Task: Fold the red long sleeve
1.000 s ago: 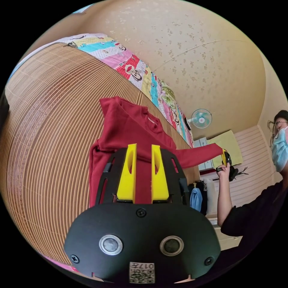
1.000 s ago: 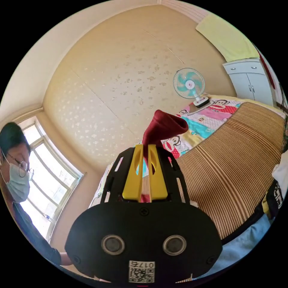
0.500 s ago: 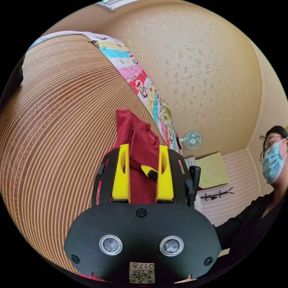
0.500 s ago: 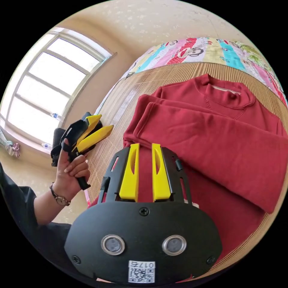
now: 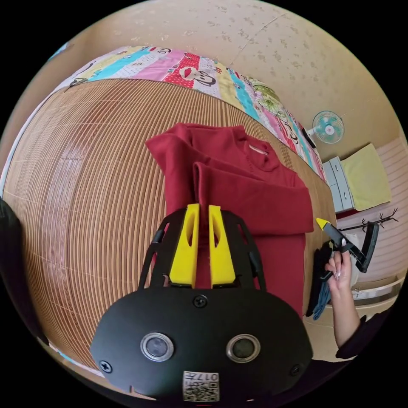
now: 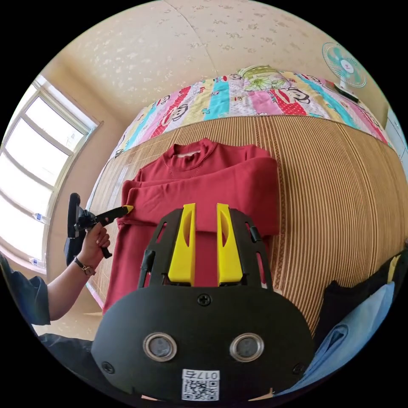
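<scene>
Sleeves are folded across; the bottom-up fold is your next step.
The red long sleeve (image 6: 199, 187) lies flat on the bed's bamboo mat (image 6: 340, 191). Your left gripper (image 5: 199, 212) has jaws nearly together at the sleeve cuff, gripping nothing clearly; your right gripper (image 6: 202, 210) hovers with jaws slightly apart, empty. Both bodies hide the hem.

The hand-held gripper (image 5: 200, 212) label's mirrored digits seemingly read 017.
</scene>
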A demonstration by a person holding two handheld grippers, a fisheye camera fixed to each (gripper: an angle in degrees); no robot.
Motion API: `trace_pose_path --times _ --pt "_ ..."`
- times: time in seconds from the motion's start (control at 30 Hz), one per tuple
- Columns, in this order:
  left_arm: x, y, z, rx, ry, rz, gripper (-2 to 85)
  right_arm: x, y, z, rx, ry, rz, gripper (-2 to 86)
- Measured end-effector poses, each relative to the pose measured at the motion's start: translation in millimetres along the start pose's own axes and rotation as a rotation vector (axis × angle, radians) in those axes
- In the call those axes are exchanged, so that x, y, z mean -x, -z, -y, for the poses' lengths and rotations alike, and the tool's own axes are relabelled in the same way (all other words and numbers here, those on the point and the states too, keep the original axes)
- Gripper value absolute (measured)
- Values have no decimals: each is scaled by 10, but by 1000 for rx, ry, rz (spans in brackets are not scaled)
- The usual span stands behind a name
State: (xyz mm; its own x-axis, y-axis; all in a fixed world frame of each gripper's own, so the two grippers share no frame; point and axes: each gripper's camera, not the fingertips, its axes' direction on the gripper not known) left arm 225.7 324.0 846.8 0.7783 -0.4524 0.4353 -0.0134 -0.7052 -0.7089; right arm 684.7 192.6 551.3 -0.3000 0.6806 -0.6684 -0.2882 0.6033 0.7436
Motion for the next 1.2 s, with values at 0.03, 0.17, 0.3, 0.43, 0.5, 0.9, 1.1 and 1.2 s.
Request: trace_pose_path --times 0.03,0.17,0.3,0.43,0.5,0.9,1.1,1.2 --pt "-18 139 -14 -57 -11 -63 7 -22 43 8 -27 -11 -26 77" --pt "-93 605 -67 -252 -73 -162 0 -240 123 116 -141 -107 -128 76" --pt "171 468 -23 -237 6 -94 14 -361 -383 276 -58 -45 -222 67" --pt "440 159 -32 -97 108 -77 55 -415 -854 348 64 68 -397 54" --pt "442 305 -145 -141 107 -51 71 -429 -841 448 89 100 -460 46" --pt "706 861 -1868 279 88 -85 132 -1058 355 -628 355 70 -136 81" --pt "814 1100 -2301 426 59 -64 120 -1737 719 -1411 515 -145 79 95" --pt "945 1228 -2405 428 85 -86 104 -2112 878 -1712 522 -318 160 92"
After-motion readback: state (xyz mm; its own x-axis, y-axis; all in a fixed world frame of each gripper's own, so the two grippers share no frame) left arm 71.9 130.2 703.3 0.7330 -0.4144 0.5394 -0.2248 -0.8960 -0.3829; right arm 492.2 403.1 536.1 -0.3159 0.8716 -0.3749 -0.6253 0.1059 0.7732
